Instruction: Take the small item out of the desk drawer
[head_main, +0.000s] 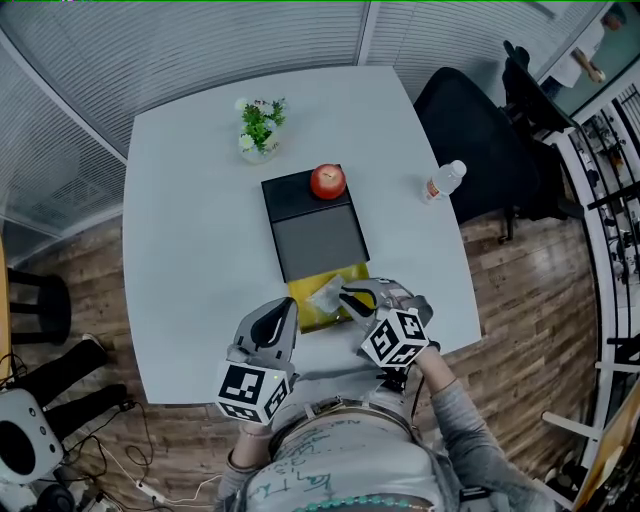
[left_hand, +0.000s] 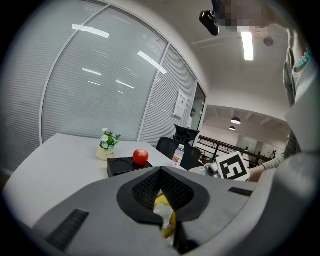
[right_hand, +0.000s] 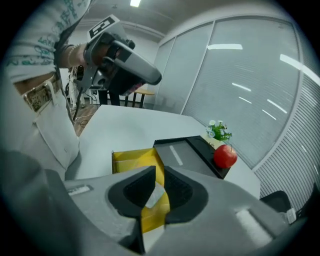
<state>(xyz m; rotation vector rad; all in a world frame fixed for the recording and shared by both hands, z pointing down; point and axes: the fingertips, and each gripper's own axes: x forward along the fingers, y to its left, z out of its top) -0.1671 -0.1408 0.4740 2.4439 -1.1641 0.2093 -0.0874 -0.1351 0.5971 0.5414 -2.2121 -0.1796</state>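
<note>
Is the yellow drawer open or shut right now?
Open: the yellow drawer sticks out from the black box, its inside showing a small packet.

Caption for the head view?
Right gripper straddling a small white packet at the open yellow drawer, left gripper alongside.

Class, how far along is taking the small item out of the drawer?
Done: the yellow drawer stands pulled open. In hand: the right gripper has its fingers slightly apart around the small white packet, seemingly not pressing it. Left: close, lift it out.
</note>
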